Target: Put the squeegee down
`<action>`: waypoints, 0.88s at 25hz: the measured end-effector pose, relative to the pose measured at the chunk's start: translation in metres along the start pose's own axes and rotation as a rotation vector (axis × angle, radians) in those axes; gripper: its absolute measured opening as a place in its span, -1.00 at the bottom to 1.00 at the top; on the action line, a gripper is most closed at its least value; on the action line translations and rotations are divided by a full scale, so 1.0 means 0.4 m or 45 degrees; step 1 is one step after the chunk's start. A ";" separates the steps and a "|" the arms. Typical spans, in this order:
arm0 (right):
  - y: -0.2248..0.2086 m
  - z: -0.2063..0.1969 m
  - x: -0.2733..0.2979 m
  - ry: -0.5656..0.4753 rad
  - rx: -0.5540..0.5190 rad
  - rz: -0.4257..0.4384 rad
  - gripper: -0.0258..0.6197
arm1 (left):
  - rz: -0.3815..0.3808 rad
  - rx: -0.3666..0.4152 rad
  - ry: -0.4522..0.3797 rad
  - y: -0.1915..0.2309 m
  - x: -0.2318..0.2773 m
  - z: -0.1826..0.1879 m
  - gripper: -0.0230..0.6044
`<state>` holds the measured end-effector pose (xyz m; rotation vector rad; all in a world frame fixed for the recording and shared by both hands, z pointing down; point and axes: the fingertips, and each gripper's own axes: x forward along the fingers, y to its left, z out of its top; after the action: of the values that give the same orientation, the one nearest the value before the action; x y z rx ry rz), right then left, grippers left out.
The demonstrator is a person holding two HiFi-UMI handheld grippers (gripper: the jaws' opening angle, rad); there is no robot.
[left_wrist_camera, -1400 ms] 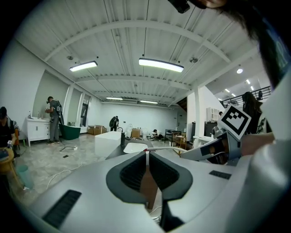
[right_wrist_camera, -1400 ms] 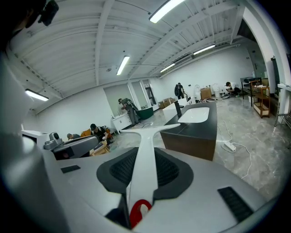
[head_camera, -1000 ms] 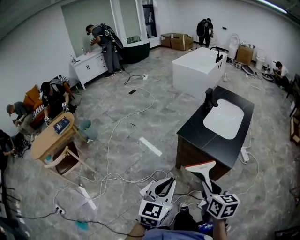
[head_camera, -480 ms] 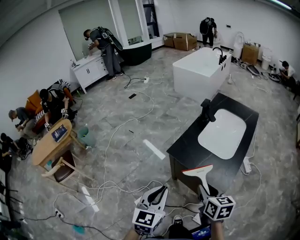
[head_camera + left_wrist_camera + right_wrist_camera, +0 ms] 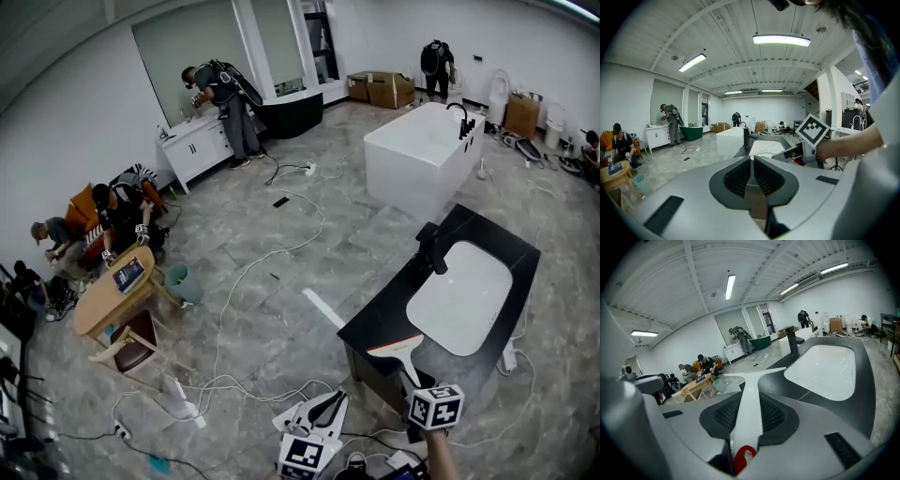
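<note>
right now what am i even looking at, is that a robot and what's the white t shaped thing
No robot: a person holds a gripper in each hand. One picture comes from a camera on their head, looking down; the other two from cameras riding on the grippers. The right gripper is shut on a white squeegee, by its handle, at the near end of a black counter with a white sink and black tap. The left gripper is shut and empty.
</note>
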<state>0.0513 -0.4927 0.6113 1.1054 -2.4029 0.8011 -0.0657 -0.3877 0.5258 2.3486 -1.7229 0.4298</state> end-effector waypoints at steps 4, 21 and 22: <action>-0.034 0.029 0.110 0.022 -0.077 0.013 -0.59 | 0.014 0.020 -0.013 0.014 0.048 0.031 -0.82; -0.129 0.005 0.420 0.159 -0.334 -0.002 -0.59 | 0.035 0.003 0.013 -0.008 0.077 0.056 -0.82; -0.129 0.002 0.419 0.164 -0.370 -0.015 -0.59 | 0.038 -0.001 0.021 -0.010 0.071 0.049 -0.82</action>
<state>-0.0126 -0.6152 0.7194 0.9228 -2.3110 0.4825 -0.0518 -0.4182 0.5172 2.3149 -1.7530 0.4521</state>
